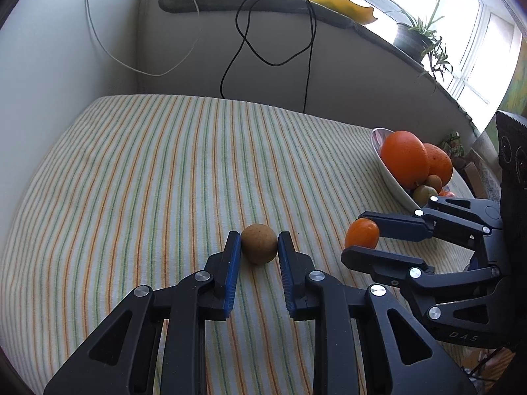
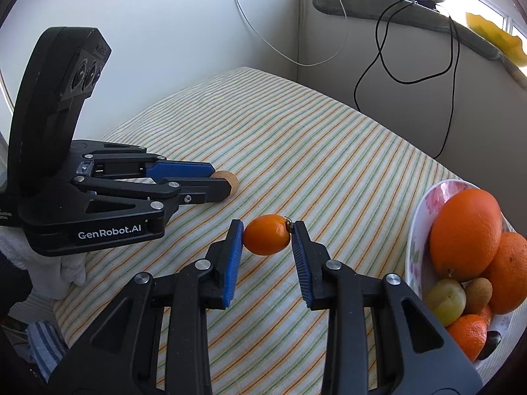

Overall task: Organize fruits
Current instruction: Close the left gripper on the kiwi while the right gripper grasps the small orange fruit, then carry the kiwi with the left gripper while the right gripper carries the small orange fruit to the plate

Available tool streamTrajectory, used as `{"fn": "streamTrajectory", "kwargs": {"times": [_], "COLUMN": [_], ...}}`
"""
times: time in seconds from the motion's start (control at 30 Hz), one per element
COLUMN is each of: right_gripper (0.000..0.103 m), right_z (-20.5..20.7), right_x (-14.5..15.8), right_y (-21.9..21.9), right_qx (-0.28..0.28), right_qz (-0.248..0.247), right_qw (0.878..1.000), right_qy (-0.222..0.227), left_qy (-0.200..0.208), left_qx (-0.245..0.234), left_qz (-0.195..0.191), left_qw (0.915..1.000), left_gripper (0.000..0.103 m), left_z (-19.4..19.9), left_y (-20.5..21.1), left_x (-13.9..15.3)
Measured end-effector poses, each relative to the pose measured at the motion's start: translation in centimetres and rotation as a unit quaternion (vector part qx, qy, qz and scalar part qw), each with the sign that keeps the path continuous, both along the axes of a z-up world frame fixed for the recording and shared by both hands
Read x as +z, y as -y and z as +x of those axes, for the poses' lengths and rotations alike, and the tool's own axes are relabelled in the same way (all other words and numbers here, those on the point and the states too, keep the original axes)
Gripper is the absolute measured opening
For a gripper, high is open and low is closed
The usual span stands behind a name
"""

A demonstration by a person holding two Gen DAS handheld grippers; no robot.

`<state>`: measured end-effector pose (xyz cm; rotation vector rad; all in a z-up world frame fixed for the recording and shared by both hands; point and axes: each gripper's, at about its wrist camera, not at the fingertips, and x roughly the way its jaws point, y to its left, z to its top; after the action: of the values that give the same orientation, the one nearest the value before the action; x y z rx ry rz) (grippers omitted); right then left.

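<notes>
A small round brown fruit (image 1: 259, 243) rests on the striped cloth, and my left gripper (image 1: 259, 242) is shut on it, a pad pressing each side. The same brown fruit (image 2: 229, 181) peeks out past the left gripper (image 2: 221, 181) in the right wrist view. My right gripper (image 2: 267, 234) is shut on a small oval orange fruit (image 2: 266, 234), holding it just above the cloth. In the left wrist view that orange fruit (image 1: 361, 233) sits between the right gripper's (image 1: 357, 234) fingers, near the bowl.
A white flowered bowl (image 2: 415, 247) at the right holds two big oranges (image 2: 466, 233), a green fruit and other small fruits. The same bowl (image 1: 392, 177) appears at the table's right side. Cables hang down the wall behind. A potted plant (image 1: 413, 38) stands on the sill.
</notes>
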<state>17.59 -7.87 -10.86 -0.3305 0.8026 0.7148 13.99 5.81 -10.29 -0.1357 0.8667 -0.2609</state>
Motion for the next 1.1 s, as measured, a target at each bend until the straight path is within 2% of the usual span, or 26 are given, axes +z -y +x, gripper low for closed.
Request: {"fn": "streamTrajectory", "kwargs": {"times": [0.1, 0.37, 0.67, 1.1], "right_gripper": [0.032, 0.032, 0.032, 0.032], "right_z": [-0.4, -1.3, -2.2, -2.2], "right_x": [0.3, 1.3, 3.0, 4.5], "right_y": [0.5, 2.5, 6.0, 11.2], "right_qx": [0.001, -0.010, -0.033, -0.078], "right_qz": [0.005, 0.021, 0.047, 0.064], "right_qw": [1.000, 1.000, 0.998, 0.995], "right_qy": [0.001, 0.009, 0.017, 0.027], "left_qy": [-0.001, 0.000, 0.018, 0.047], "left_qx": [0.005, -0.008, 0.003, -0.039], "left_qz": [0.025, 0.051, 0.033, -0.005], "left_qw": [0.9997, 0.9987, 0.9993, 0.9981], "left_gripper": [0.028, 0.024, 0.024, 0.024], "left_z": [0.2, 0.5, -0.2, 0.2], "left_y": [0.6, 2.0, 3.0, 7.6], "left_x": [-0.1, -0.4, 1.0, 3.7]}}
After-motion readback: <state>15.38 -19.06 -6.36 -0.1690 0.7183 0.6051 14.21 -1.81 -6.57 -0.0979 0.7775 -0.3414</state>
